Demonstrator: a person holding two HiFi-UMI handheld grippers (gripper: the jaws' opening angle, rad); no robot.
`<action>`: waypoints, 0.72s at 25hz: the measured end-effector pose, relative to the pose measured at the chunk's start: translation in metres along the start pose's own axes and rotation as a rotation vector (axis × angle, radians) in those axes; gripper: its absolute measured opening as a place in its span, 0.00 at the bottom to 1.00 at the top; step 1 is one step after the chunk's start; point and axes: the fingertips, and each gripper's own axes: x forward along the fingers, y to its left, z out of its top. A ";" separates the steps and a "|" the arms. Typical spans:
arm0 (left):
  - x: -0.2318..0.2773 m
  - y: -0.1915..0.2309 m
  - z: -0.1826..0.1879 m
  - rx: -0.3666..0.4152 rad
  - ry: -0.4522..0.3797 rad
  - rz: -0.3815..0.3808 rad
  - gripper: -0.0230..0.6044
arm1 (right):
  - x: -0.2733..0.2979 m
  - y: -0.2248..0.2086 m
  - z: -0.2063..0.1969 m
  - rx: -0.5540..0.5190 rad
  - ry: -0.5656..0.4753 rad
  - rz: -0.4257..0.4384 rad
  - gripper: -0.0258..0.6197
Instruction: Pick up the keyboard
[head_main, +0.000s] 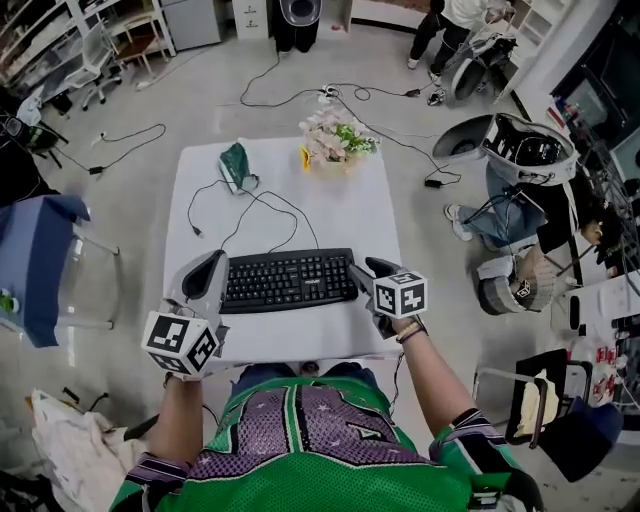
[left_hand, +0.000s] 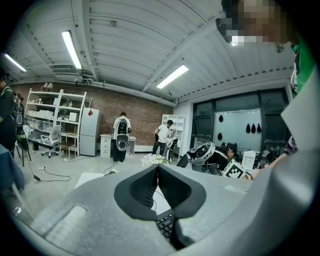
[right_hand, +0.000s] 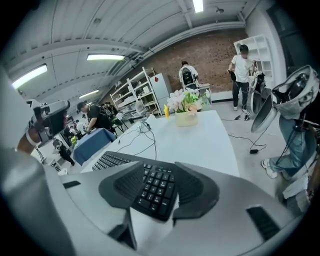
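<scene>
- Clearly the lift is not yet done: the white bench (head_main: 350, 200) carries the task's thing, and I judge that both the grasp and the raise remain.
- The black keyboard (head_main: 290, 280) lies flat near the bench's front edge with its keys up. Its long axis runs left to right across the person, and its rear edge faces the far side.
- The right claw (right_hand: 159, 172) stands apart, straddling the keyboard's number-pad end, with no clear clamp.
- The left claw (left_hand: 157, 167) sits at the keyboard's left end, its tips together and nothing between them.
</scene>
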 end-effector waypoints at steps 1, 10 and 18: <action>0.001 0.000 -0.001 0.000 0.003 0.007 0.06 | 0.003 -0.003 -0.004 -0.001 0.011 -0.001 0.31; 0.013 0.003 -0.021 -0.040 0.028 0.045 0.07 | 0.024 -0.016 -0.036 0.025 0.096 0.022 0.31; 0.015 0.013 -0.032 -0.043 0.048 0.056 0.07 | 0.032 -0.020 -0.041 0.034 0.122 0.007 0.31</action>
